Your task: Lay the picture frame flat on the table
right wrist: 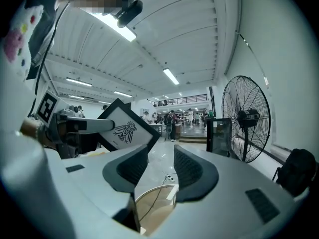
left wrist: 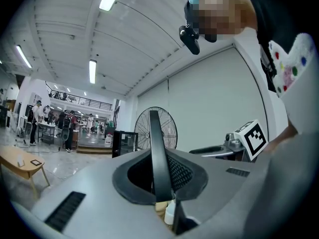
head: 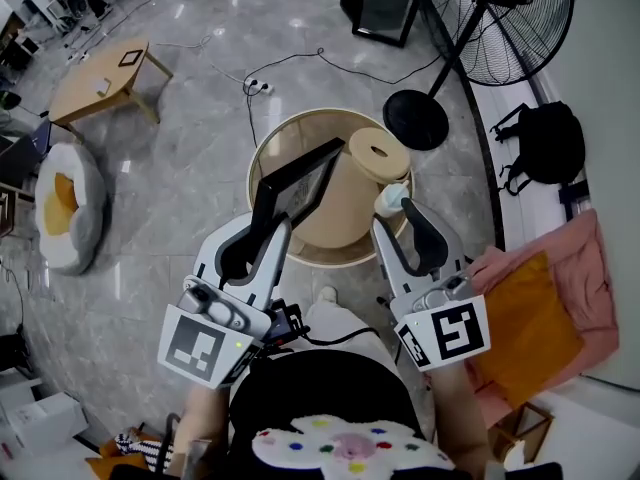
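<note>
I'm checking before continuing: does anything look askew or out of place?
The picture frame is askew: the left gripper holds it by one edge, tilted in the air above the round table, not lying flat.

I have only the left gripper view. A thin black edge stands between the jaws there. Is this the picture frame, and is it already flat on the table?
Observer: It is the black rectangular picture frame. In the head view the left gripper holds it tilted over the round pale wooden table, not flat.
Operator: Does the right gripper touch the frame?
Observer: No. The right gripper is open with nothing between its jaws, apart from the frame.
</note>
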Motion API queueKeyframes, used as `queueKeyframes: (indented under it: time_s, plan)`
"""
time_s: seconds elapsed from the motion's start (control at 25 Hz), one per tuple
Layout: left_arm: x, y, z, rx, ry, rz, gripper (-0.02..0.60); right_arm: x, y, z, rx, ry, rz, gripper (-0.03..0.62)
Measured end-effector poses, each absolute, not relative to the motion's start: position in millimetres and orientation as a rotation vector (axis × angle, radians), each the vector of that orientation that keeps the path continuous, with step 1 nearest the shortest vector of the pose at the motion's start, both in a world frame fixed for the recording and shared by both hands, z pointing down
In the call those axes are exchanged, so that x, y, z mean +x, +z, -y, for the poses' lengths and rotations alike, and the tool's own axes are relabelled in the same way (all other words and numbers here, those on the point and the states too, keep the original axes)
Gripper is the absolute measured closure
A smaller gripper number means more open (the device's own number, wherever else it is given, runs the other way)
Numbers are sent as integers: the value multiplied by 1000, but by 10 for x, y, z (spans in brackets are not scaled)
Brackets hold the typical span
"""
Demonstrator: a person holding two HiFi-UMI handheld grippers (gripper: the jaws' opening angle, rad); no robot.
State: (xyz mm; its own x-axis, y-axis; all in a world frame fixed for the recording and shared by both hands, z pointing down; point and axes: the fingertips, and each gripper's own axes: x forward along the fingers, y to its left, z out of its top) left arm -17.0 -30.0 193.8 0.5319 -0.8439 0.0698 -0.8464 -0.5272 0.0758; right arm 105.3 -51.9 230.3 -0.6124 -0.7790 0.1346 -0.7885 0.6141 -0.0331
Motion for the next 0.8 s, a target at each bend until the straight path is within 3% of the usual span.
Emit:
queueKeyframes:
  time_s: [0.32, 0.8]
  plan:
    - [-123, 1718, 454, 2709, -151, 1417, 540, 1000, 2306, 619, 1282, 172, 2758, 431]
    - [-126, 1695, 541, 2741, -204, 1277, 540, 916, 2274, 725, 1342, 229, 2769, 409]
